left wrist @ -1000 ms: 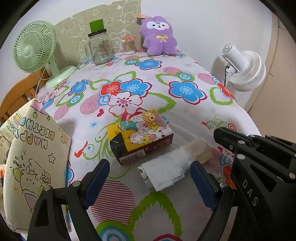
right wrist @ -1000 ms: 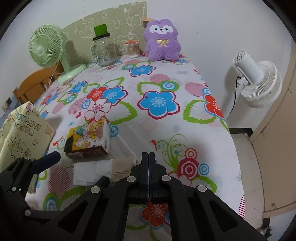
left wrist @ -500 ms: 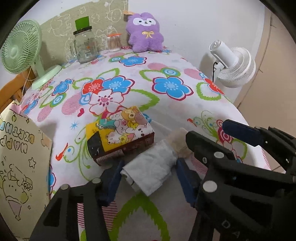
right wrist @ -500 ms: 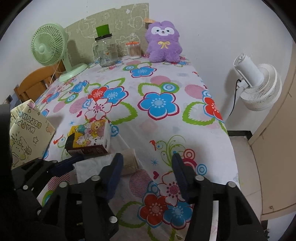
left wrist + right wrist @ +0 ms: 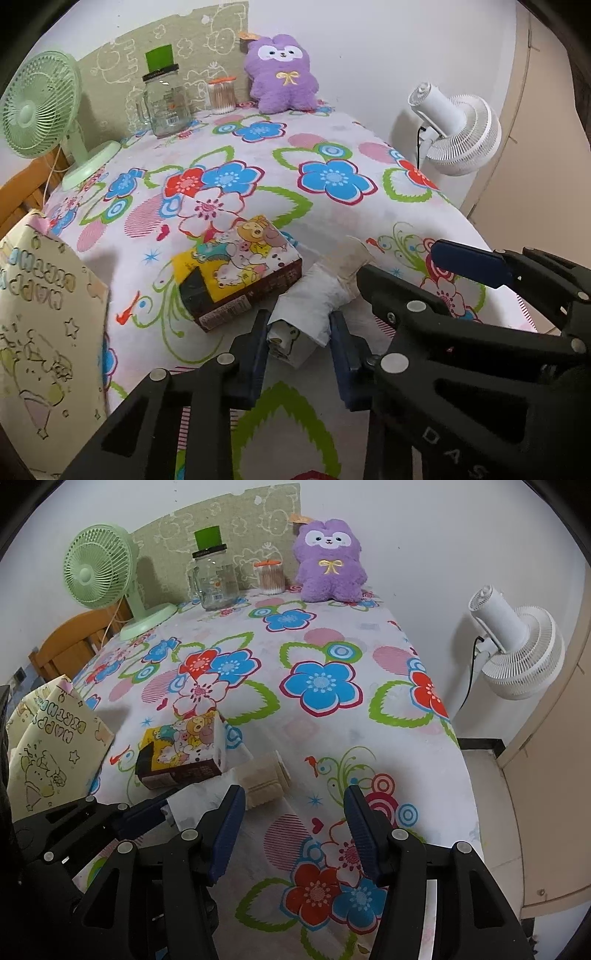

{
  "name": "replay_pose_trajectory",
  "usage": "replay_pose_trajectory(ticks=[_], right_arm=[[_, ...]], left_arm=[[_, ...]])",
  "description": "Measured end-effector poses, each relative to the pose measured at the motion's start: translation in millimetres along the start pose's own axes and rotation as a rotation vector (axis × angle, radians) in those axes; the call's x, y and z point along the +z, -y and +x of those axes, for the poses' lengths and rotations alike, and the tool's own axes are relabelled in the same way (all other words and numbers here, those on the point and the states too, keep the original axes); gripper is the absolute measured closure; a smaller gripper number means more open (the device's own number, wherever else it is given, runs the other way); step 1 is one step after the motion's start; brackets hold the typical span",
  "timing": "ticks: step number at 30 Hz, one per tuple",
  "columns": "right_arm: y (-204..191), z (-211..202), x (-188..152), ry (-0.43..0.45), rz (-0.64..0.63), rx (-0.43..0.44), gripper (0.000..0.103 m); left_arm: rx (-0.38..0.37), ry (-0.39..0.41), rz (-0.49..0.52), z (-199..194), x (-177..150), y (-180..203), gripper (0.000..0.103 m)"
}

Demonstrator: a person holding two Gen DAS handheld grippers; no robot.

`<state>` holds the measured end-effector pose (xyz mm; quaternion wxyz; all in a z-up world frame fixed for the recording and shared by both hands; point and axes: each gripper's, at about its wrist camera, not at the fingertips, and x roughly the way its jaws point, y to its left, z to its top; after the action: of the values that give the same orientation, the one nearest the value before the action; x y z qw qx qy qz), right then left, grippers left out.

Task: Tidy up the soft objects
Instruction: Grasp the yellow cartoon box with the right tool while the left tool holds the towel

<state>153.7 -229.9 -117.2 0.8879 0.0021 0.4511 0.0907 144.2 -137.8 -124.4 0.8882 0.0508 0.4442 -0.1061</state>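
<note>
Crinkled white tissue pack (image 5: pixel 306 314), soft and roll-shaped, sits clamped between my left jaws (image 5: pixel 299 345). Just ahead-left lies a glossy cartoon tissue box (image 5: pixel 236 273). My right jaws (image 5: pixel 293 836) hang apart over the flowered counter (image 5: pixel 325 716).

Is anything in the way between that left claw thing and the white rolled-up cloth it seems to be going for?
Nothing visible is. The left gripper already has its fingers on either side of the white rolled cloth, closed against the near end. The cartoon box sits just beside the cloth, on its left, not between. The right gripper is open over bare tablecloth.
</note>
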Motion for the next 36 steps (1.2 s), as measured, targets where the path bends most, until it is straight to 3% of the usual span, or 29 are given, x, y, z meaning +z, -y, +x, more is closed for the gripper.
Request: replay_pose_trajectory(ticks=[8,18,29,36], right_arm=[[-9.3,-12.7,2.9,0.029,-0.013,0.007,0.043],[-25.1,-27.7,14.9,0.085,-0.021,0.030,0.036],[-40.2,-3.5,29.6,0.045,-0.051,0.073,0.031],[-49.8,14.5,33.5,0.014,-0.087,0.092,0.027]], left_arm=[[0.008,0.050,-0.028,-19.3,-0.8,-7.5,0.073],[0.105,0.107,-0.147,-36.0,2.3,-34.6,0.073],[0.219,0.069,-0.252,-12.3,4.4,-56.7,0.073],[0.226,0.051,-0.259,-0.6,3.8,-59.6,0.073]])
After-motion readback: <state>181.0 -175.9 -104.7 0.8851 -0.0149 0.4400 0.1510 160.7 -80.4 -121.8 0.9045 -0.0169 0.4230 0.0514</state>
